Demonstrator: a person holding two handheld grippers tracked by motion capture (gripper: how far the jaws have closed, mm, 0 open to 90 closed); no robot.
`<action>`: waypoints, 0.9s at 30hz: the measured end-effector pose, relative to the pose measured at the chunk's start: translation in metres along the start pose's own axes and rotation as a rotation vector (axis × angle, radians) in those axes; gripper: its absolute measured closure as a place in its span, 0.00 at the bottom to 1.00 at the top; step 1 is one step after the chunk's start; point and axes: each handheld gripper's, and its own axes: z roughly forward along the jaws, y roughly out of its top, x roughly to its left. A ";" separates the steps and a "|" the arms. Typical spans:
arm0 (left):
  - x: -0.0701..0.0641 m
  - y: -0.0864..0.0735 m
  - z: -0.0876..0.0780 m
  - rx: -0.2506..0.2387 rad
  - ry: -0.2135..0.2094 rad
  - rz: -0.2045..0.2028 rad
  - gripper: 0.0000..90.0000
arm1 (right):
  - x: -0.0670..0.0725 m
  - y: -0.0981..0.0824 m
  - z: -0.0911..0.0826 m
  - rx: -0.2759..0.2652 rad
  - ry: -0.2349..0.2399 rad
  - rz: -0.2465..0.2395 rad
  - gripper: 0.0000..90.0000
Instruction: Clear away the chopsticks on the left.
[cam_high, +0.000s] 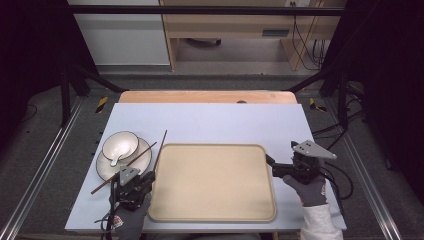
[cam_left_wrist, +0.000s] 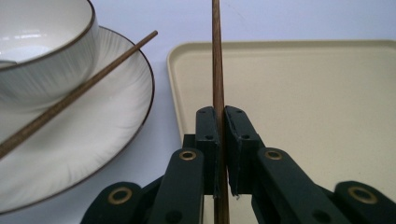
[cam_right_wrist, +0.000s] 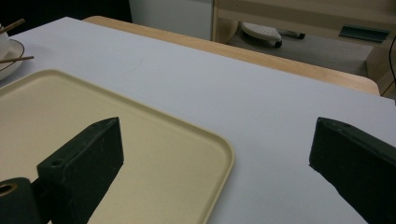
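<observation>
My left gripper (cam_high: 148, 176) (cam_left_wrist: 220, 116) is shut on a dark wooden chopstick (cam_high: 161, 145) (cam_left_wrist: 217, 65), which runs forward along the left rim of the beige tray (cam_high: 212, 218) (cam_left_wrist: 303, 93). A second chopstick (cam_high: 125, 167) (cam_left_wrist: 79, 91) lies slanted across the white plate (cam_high: 142, 162) (cam_left_wrist: 93, 140). On that plate stands a white bowl (cam_high: 121, 143) (cam_left_wrist: 42, 51). My right gripper (cam_high: 271, 166) (cam_right_wrist: 217, 126) is open and holds nothing, hovering at the tray's right rim (cam_right_wrist: 219, 140).
The tray sits in the middle of a pale blue tabletop (cam_high: 210, 122) (cam_right_wrist: 261, 93), whose wooden far edge (cam_high: 205, 96) borders it. A white spoon (cam_high: 116, 159) pokes out of the bowl. Behind the table are a cabinet and cables on the floor.
</observation>
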 end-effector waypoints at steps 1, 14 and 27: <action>-0.001 -0.002 0.001 0.002 0.003 -0.011 0.94 | 0.000 0.000 0.000 0.001 -0.001 -0.001 0.03; -0.015 -0.021 0.022 0.028 0.013 -0.030 0.94 | 0.002 -0.001 0.003 0.013 0.001 -0.004 0.04; -0.016 -0.029 0.036 0.085 0.043 -0.029 0.93 | 0.003 -0.002 0.005 0.028 -0.003 -0.012 0.03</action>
